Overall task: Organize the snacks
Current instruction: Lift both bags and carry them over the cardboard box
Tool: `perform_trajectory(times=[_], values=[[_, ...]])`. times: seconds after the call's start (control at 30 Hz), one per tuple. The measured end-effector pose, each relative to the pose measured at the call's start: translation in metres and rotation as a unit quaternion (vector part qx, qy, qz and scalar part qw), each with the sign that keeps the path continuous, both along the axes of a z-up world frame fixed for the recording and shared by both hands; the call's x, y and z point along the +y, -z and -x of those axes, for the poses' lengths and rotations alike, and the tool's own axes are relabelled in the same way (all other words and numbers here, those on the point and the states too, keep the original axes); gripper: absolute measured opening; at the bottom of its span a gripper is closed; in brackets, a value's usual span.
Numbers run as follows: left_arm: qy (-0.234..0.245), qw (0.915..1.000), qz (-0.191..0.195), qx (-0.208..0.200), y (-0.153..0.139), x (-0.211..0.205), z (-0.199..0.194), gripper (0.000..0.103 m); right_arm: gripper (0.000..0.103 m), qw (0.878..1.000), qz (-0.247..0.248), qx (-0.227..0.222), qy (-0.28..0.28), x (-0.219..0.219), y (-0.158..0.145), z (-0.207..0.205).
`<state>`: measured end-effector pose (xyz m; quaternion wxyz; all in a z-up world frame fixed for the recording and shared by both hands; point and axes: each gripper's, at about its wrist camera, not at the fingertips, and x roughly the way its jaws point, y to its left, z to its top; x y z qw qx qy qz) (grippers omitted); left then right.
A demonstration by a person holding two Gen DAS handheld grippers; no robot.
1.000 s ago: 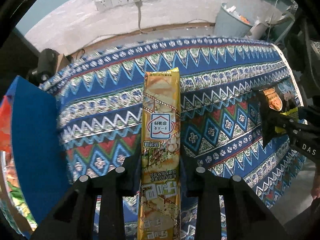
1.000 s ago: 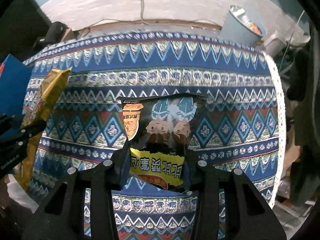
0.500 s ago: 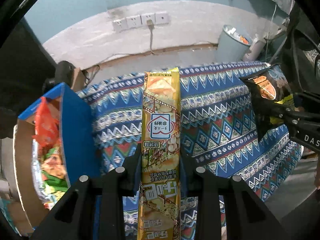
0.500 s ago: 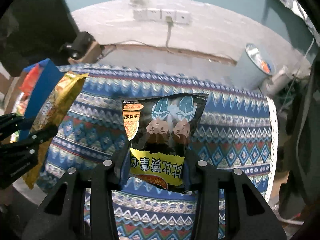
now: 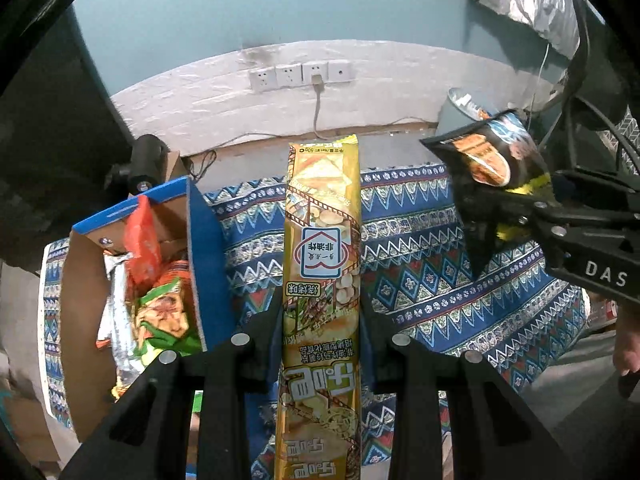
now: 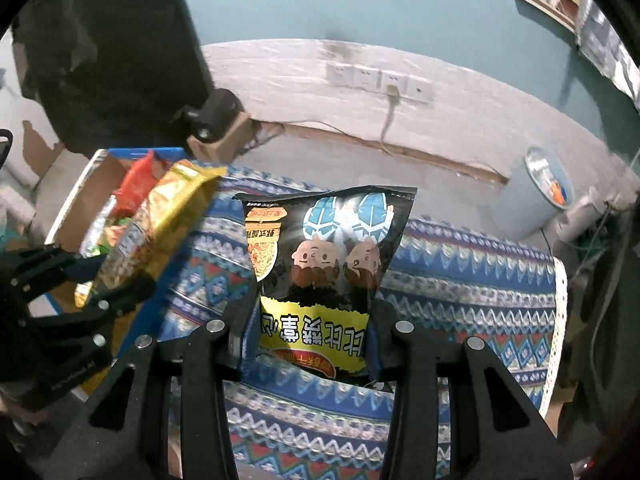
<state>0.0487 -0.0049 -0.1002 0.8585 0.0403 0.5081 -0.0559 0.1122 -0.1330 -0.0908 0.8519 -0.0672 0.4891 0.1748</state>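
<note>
My left gripper [image 5: 320,320] is shut on a long golden snack packet [image 5: 322,248] that stands up between its fingers, high above the patterned tablecloth [image 5: 420,264]. My right gripper [image 6: 312,332] is shut on a black snack bag [image 6: 324,252] with a yellow band. In the left wrist view the black snack bag [image 5: 496,164] hangs at the right in the right gripper [image 5: 516,216]. In the right wrist view the golden packet [image 6: 160,224] sits at the left in the left gripper [image 6: 108,288]. A blue-sided cardboard box [image 5: 200,256] holding several snack bags [image 5: 156,292] stands on the table's left end.
The cardboard box [image 6: 96,184] shows at the left of the right wrist view. Behind the table are a white wall strip with sockets [image 5: 300,76] and a grey bin [image 6: 544,192]. A dark camera on a small carton [image 6: 212,116] sits beyond the box.
Both grippers have risen with their packets, so the table looks smaller and lower. The snack box has come into full view at the left. The black bag now sits higher at the right.
</note>
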Motion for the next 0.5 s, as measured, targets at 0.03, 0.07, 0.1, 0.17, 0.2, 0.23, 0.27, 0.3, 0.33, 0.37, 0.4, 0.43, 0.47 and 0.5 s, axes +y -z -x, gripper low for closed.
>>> perform_trajectory(times=[0.03,0.07,0.1,0.17,0.2,0.23,0.27,0.3,0.33,0.37,0.4,0.43,0.47,0.5], values=[[-0.001,1.0000,-0.004,-0.006,-0.003,0.003,0.003,0.032,0.041,1.000,-0.001,-0.002,-0.004,0.005,-0.002,0.000],[-0.003,0.9999,-0.006,-0.010,-0.005,0.005,0.004,0.032,0.041,1.000,-0.004,-0.004,-0.008,0.010,-0.004,0.000],[-0.006,0.9999,-0.006,-0.014,-0.007,0.009,0.006,0.032,0.041,1.000,-0.005,-0.005,-0.013,0.016,-0.006,0.000],[-0.014,0.9998,0.000,-0.016,-0.010,0.017,0.009,0.032,0.041,1.000,-0.008,-0.007,-0.020,0.025,-0.010,0.000],[-0.018,0.9997,0.002,-0.016,-0.011,0.022,0.010,0.032,0.041,1.000,-0.010,-0.008,-0.022,0.029,-0.011,0.001],[-0.023,0.9996,0.004,-0.017,-0.012,0.027,0.011,0.032,0.041,1.000,-0.011,-0.009,-0.025,0.034,-0.012,0.001],[-0.028,0.9994,0.004,-0.019,-0.013,0.032,0.012,0.032,0.041,0.999,-0.011,-0.010,-0.028,0.039,-0.014,0.001],[-0.033,0.9992,0.003,-0.021,-0.014,0.037,0.013,0.032,0.041,0.999,-0.013,-0.011,-0.031,0.045,-0.015,0.000],[-0.038,0.9990,0.003,-0.023,-0.015,0.041,0.015,0.032,0.041,0.999,-0.013,-0.011,-0.034,0.051,-0.016,0.000],[-0.042,0.9988,0.002,-0.026,-0.017,0.046,0.016,0.032,0.041,0.999,-0.014,-0.011,-0.038,0.055,-0.018,0.000],[-0.045,0.9986,0.002,-0.028,-0.017,0.050,0.017,0.032,0.041,0.999,-0.013,-0.012,-0.042,0.061,-0.018,0.000],[-0.051,0.9983,0.003,-0.030,-0.018,0.056,0.019,0.032,0.041,0.999,-0.014,-0.012,-0.046,0.067,-0.019,0.000],[-0.054,0.9980,0.004,-0.031,-0.019,0.061,0.021,0.032,0.041,0.999,-0.015,-0.012,-0.049,0.072,-0.020,0.001],[-0.058,0.9978,0.007,-0.031,-0.019,0.066,0.022,0.032,0.041,0.998,-0.015,-0.012,-0.054,0.078,-0.021,0.000]])
